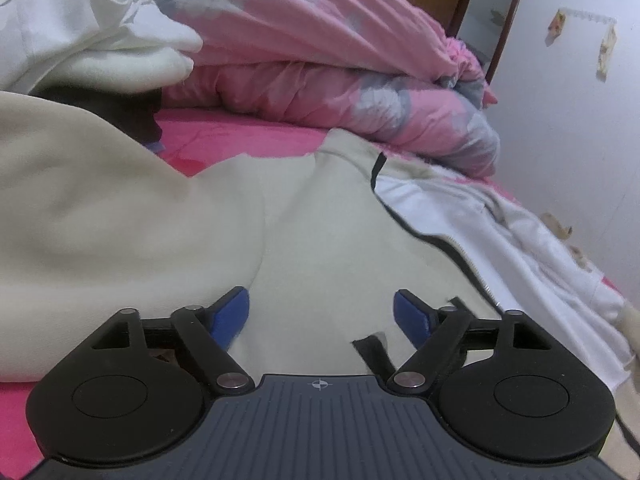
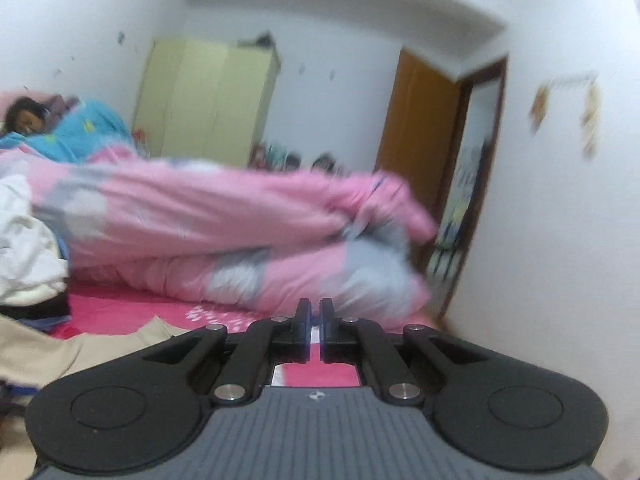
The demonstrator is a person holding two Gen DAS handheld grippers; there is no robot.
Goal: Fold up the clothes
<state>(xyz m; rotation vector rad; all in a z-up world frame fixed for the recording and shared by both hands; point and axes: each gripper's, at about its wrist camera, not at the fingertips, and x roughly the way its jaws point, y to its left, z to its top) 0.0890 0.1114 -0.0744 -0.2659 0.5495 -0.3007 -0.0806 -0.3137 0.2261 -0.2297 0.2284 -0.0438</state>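
Observation:
A cream jacket [image 1: 160, 220] with a white lining [image 1: 460, 216] and dark zip trim lies spread on the pink bedsheet [image 1: 224, 136]. My left gripper [image 1: 321, 294] hovers low over its middle, open, with blue pads wide apart and nothing between them. In the right wrist view only a cream edge of the jacket [image 2: 60, 352] shows at the lower left. My right gripper [image 2: 316, 304] is raised above the bed, facing the room, its jaws shut to a thin slit. A sliver of white shows in that slit; I cannot tell what it is.
A rolled pink quilt [image 1: 320, 60] lies across the bed behind the jacket, and a pile of white clothes [image 1: 80, 20] sits at the left. A person [image 2: 24, 116] lies under a blue blanket far left. Beyond stand a pale wardrobe [image 2: 208, 100] and an orange door [image 2: 416, 128].

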